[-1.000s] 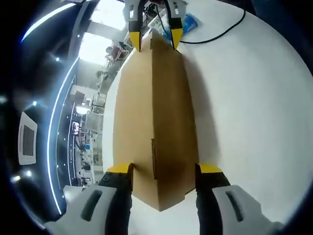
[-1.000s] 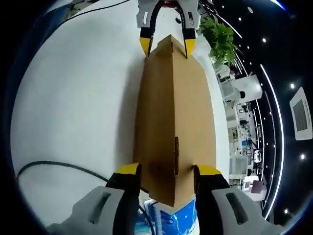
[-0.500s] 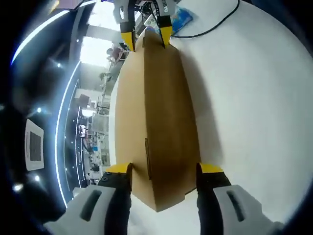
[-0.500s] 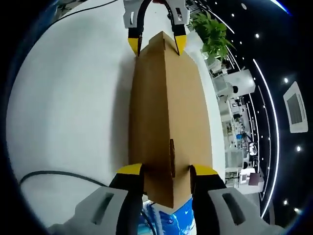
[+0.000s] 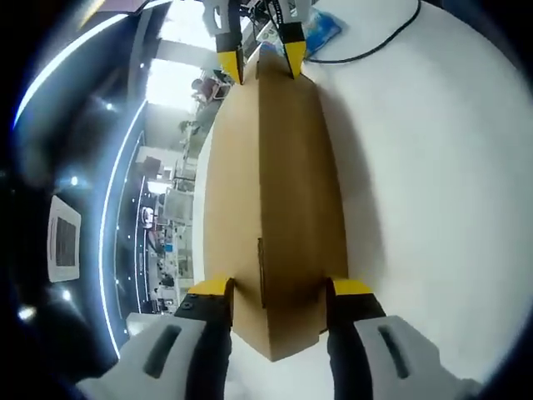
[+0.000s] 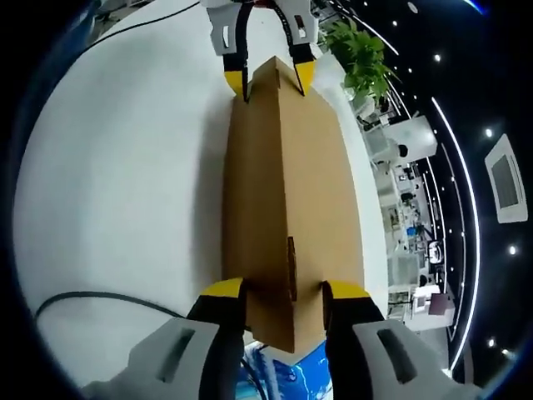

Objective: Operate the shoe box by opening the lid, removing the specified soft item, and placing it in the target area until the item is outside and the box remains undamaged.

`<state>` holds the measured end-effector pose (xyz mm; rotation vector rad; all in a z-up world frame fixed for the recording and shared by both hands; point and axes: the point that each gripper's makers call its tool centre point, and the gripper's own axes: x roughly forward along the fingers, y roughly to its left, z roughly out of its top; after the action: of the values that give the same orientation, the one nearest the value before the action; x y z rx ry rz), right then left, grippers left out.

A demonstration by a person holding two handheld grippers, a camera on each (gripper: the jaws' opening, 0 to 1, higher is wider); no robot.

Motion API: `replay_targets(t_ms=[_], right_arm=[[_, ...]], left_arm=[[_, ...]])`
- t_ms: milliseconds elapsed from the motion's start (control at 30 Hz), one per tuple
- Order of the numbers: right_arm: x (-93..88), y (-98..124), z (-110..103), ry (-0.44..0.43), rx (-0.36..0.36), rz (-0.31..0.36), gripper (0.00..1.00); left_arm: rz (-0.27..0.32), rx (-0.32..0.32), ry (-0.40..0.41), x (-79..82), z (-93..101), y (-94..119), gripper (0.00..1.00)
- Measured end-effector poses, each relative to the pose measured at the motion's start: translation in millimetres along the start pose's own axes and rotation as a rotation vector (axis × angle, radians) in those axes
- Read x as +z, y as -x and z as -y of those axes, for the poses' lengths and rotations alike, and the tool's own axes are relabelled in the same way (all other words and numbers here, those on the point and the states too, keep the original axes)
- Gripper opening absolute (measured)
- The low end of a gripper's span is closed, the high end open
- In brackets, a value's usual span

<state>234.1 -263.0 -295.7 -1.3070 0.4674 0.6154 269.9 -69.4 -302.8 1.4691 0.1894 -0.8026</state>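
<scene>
The shoe box (image 5: 275, 192) runs lengthwise up mid-frame, over the white desk (image 5: 433, 167). The left claw (image 5: 279, 292) is clamped on its near end at bottom; the right claw (image 6: 281, 293) likewise grips the opposite end.

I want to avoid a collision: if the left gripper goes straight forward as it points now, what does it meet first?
The cardboard box, already between the left gripper's jaws. Beyond its far end waits the right gripper, astride that end; depth past it is unclear.
</scene>
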Motion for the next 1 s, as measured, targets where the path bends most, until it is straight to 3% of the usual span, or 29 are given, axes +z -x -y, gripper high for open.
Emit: replay_targets(t_ms=[433, 1000], right_arm=[[1.9, 3.7, -2.6, -0.028, 0.008, -0.014, 0.33], [-4.9, 21.1, -15.7, -0.020, 0.026, -0.017, 0.33]], left_arm=[[0.022, 0.006, 0.028, 3.2, -1.3, 7.2, 0.36], [0.027, 0.000, 0.043, 17.9, 12.0, 22.4, 0.36]])
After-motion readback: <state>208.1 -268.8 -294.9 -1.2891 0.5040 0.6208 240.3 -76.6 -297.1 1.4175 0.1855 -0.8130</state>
